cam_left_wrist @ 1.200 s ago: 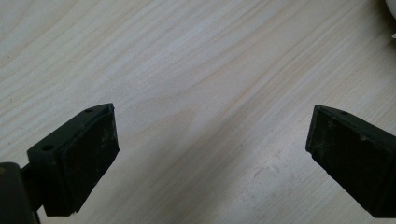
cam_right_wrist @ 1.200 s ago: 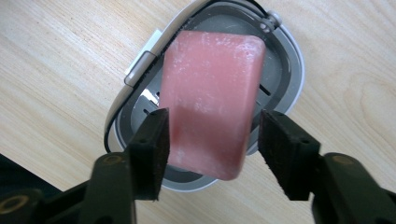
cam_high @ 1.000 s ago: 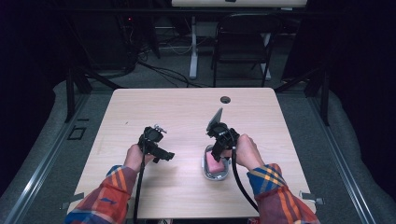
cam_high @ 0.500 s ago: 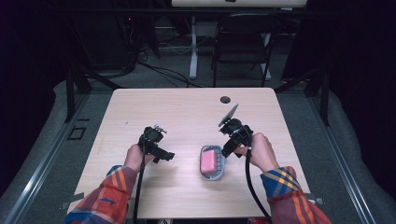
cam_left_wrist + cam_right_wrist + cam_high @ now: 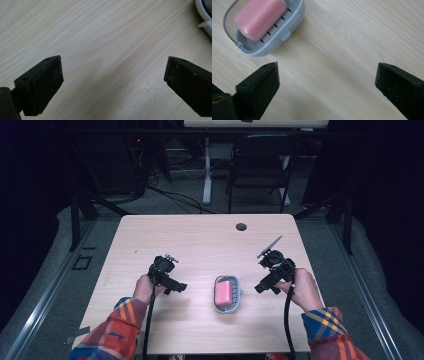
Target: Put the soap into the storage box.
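A pink bar of soap [image 5: 223, 293] [image 5: 259, 18] lies in a grey soap dish [image 5: 238, 297] [image 5: 277, 40] on the wooden table, between my two hands. My right gripper [image 5: 263, 287] [image 5: 327, 87] hovers to the right of the dish, clear of it; its jaws have just been opening, stand wide and hold nothing. My left gripper [image 5: 177, 287] [image 5: 112, 85] is held to the left of the dish, open over bare wood, with the dish's rim [image 5: 203, 12] at the top right corner of its view.
The light wooden table [image 5: 195, 245] has a round cable hole [image 5: 241, 226] near its far edge. Behind the table stand a dark folding chair [image 5: 257, 170] and a white desk leg [image 5: 206, 165], with cables on the floor.
My right gripper has left the soap dish and moved right, away from it, its jaws now spread. The soap lies in the dish. My left hand has kept still.
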`<state>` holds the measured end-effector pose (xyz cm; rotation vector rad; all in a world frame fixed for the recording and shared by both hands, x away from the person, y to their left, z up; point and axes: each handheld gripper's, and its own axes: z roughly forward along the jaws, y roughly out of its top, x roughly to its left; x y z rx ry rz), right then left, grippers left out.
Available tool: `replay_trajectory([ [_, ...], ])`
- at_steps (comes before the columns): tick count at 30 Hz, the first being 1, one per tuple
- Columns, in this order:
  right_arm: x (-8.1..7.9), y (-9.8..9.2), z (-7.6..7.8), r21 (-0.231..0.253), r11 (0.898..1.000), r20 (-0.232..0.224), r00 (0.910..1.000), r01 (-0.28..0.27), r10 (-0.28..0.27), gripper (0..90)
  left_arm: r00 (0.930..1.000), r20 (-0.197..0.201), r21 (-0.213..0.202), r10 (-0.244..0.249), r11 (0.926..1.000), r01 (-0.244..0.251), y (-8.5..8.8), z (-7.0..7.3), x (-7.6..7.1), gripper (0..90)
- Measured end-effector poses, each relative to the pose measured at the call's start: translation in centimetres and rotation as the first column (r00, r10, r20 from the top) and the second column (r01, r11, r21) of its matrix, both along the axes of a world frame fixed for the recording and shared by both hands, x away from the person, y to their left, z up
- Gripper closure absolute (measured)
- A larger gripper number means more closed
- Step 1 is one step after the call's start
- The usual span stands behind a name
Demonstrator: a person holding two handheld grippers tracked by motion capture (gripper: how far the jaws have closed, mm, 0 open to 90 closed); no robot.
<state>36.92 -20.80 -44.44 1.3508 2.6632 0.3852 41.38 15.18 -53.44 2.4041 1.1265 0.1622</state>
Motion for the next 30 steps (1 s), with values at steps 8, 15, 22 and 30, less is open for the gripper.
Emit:
replay_trajectory([
  [8, -0.9, -2.8, -1.2, -0.009, 1.0, 0.015, 0.9996, 0.022, -0.022, 0.0, 1.0, -0.001, 0.001, 0.0, 1.0, 0.0, 0.0, 0.0, 0.0, 2.1],
  [15, -2.0, -4.8, -2.5, 0.013, 1.0, 0.049, 0.9984, 0.028, -0.028, 0.0, 1.0, -0.005, 0.0, 0.0, 1.0, 0.0, 0.0, -0.1, 0.0, 2.0],
  [22, -3.2, -6.6, -4.1, 0.041, 0.998, 0.06, 0.997, 0.047, -0.049, 0.0, 1.0, -0.007, 0.002, -0.002, 1.0, 0.002, 0.0, -0.1, 0.0, 2.0],
  [30, -3.6, -7.4, -5.8, 0.078, 0.997, 0.048, 0.9986, 0.016, -0.02, 0.0, 1.0, -0.006, 0.001, -0.005, 1.0, 0.005, -0.1, -0.1, 0.1, 1.8],
])
